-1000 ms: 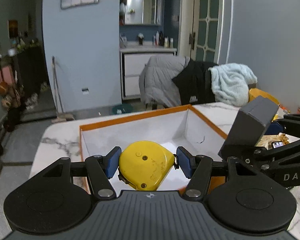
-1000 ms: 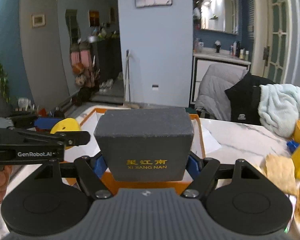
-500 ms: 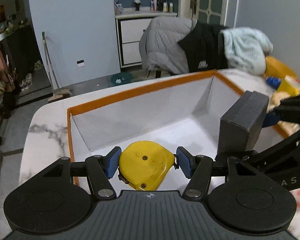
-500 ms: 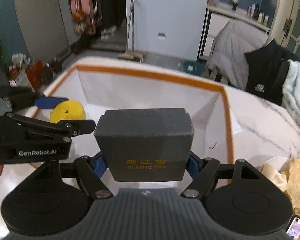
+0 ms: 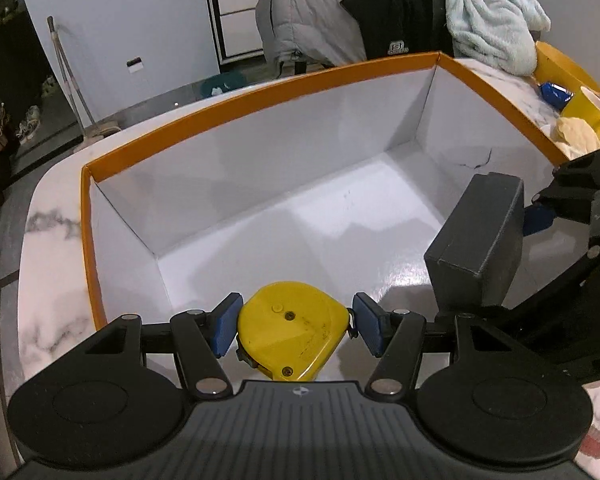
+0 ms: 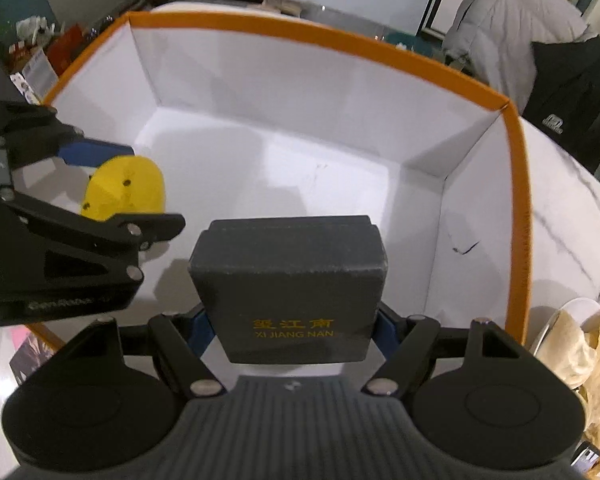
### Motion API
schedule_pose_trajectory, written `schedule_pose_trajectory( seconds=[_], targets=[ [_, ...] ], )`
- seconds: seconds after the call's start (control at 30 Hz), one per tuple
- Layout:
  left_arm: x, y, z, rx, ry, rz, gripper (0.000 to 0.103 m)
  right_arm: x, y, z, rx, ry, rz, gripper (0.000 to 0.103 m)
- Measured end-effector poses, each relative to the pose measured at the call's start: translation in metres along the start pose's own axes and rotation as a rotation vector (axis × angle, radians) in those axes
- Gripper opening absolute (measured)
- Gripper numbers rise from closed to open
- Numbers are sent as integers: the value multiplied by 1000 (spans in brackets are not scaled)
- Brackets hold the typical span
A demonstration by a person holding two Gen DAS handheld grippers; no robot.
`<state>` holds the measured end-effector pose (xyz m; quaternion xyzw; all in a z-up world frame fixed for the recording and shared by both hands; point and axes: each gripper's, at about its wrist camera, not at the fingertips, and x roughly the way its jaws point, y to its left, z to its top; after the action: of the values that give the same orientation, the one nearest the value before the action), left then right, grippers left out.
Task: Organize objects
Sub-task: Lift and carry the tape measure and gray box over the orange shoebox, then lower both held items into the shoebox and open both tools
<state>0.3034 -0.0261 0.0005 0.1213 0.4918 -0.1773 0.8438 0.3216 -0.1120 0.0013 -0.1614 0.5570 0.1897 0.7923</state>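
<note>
The yellow tape measure (image 5: 294,330), clamped in the left gripper (image 5: 296,326), and the dark grey box (image 6: 290,284), clamped between the right gripper (image 6: 290,326) fingers, both hang low-centre above the orange-rimmed carton (image 5: 260,92) on the desk (image 5: 48,216), apparently ready to be set inside.

In the left wrist view, the open box (image 5: 260,92) sits on the table (image 5: 48,216), filling the centre. The tape measure (image 5: 290,330) hangs at six o'clock over its floor, the small box (image 5: 480,244) at three o'clock. Cups (image 5: 588,110) stand outside the wall at two o'clock.
</note>
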Motion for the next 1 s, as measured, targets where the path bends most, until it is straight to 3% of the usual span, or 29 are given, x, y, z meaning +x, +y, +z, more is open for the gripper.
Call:
schedule_pose_trajectory(
  seconds=[0.33,0.5,0.67,0.9,1.0],
  targets=[
    [13,-2,2,79,152,-17,71,22,-3,13,-40,159,55,77],
    [15,-1,2,79,156,-14,71,24,1,16,-51,186,25,76],
    [15,4,4,41,154,-56,71,21,1,15,-43,172,20,77],
    [11,3,6,41,128,-47,73,18,-5,15,-26,160,-34,89],
    [9,1,5,50,115,-37,75,10,-10,13,-10,145,-26,89]
  ],
)
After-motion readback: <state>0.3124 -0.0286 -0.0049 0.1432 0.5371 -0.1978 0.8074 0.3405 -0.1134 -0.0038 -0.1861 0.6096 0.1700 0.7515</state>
